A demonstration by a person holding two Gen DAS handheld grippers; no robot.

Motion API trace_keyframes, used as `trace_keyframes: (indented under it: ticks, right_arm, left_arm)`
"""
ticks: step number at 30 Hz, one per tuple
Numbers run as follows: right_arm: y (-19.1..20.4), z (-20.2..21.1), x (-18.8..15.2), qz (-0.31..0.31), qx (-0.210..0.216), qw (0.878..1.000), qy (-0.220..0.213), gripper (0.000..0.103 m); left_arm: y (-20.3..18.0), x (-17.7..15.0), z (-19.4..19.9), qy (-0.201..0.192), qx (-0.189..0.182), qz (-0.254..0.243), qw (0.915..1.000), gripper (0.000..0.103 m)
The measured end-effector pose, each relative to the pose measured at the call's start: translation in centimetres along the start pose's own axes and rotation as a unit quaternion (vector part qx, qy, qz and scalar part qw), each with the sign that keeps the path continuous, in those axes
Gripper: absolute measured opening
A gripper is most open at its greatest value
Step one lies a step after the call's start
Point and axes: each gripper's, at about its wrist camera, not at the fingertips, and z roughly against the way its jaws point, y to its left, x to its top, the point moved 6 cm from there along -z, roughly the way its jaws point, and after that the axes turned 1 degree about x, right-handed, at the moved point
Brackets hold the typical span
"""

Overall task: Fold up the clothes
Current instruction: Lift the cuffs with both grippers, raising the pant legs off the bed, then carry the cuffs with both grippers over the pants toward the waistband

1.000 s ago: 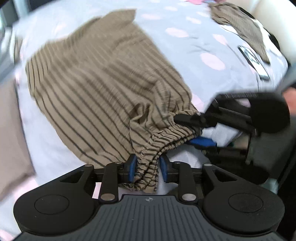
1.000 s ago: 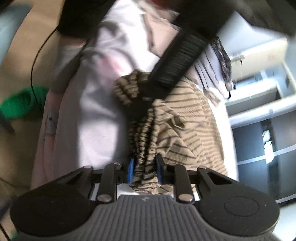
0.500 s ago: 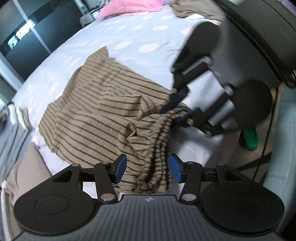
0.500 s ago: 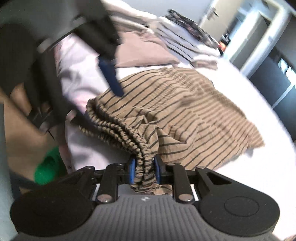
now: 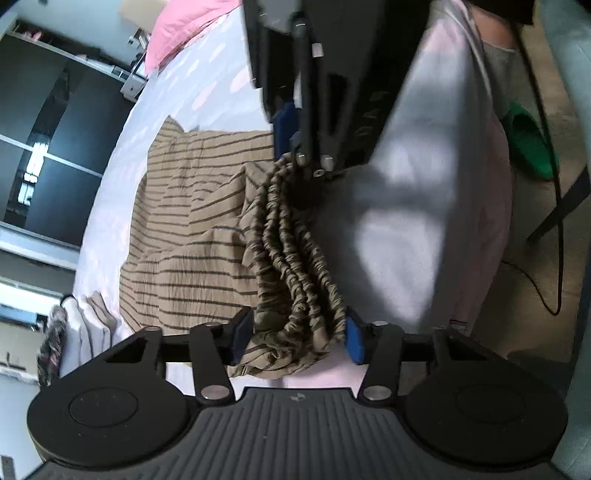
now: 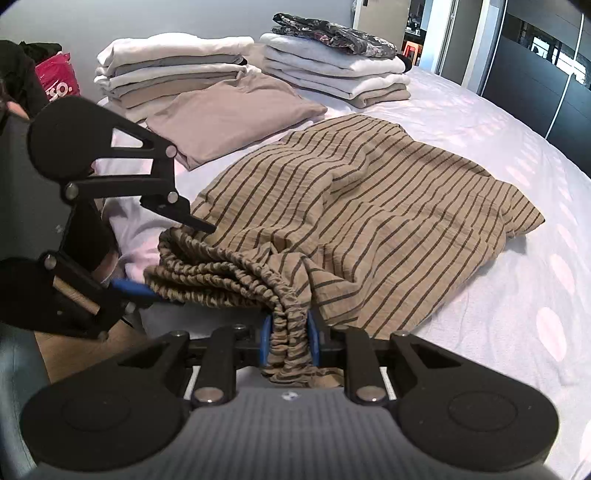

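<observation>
A tan garment with dark stripes lies spread on the bed, its gathered elastic waistband bunched at the near edge. My right gripper is shut on one end of that waistband. My left gripper stands open at the left, one finger above and one below the other end. In the left wrist view the waistband runs between the wide-apart fingers of my left gripper. At the top of that view, my right gripper clamps the far end.
Two stacks of folded clothes and a folded beige garment sit at the back of the bed. A pink pillow lies further along. A green slipper and a cable are on the floor beside the bed.
My left gripper, shut on the waistband a second ago, has opened. Both grippers have swung round over the bed edge. The right one keeps its hold.
</observation>
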Motion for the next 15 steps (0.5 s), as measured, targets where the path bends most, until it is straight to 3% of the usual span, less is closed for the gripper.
trace_keyframes:
  ticks: [1,3,6,10,12,14,15]
  right_arm:
    - [0.0,0.0,0.0,0.002,-0.001,1.0,0.0,0.023]
    - [0.1,0.0,0.0,0.008,-0.004,1.0,0.0,0.023]
    - [0.3,-0.1,0.1,0.024,-0.009,1.0,0.001,0.023]
    - [2.0,0.0,-1.0,0.114,-0.048,0.992,-0.004,0.026]
    - [2.9,0.1,-1.6,0.163,-0.069,0.984,-0.007,0.039]
    - [3.8,0.2,-2.1,0.212,-0.091,0.973,-0.011,0.065]
    - [4.3,0.2,-2.4,0.236,-0.101,0.966,-0.012,0.068]
  left_arm:
    - [0.2,0.0,0.1,-0.002,-0.006,0.007,1.0,0.028]
    - [0.7,0.1,0.3,-0.004,-0.02,0.025,0.9995,0.023]
    - [1.6,0.1,0.5,-0.004,-0.042,0.062,0.9972,0.02]
    - [3.2,0.0,0.9,-0.006,-0.067,0.122,0.9902,0.018]
    - [3.8,0.0,1.2,-0.01,-0.074,0.143,0.9869,0.018]
    - [4.3,0.0,1.5,-0.014,-0.08,0.163,0.9832,0.018]
    - [4.6,0.0,1.5,-0.015,-0.084,0.173,0.9813,0.018]
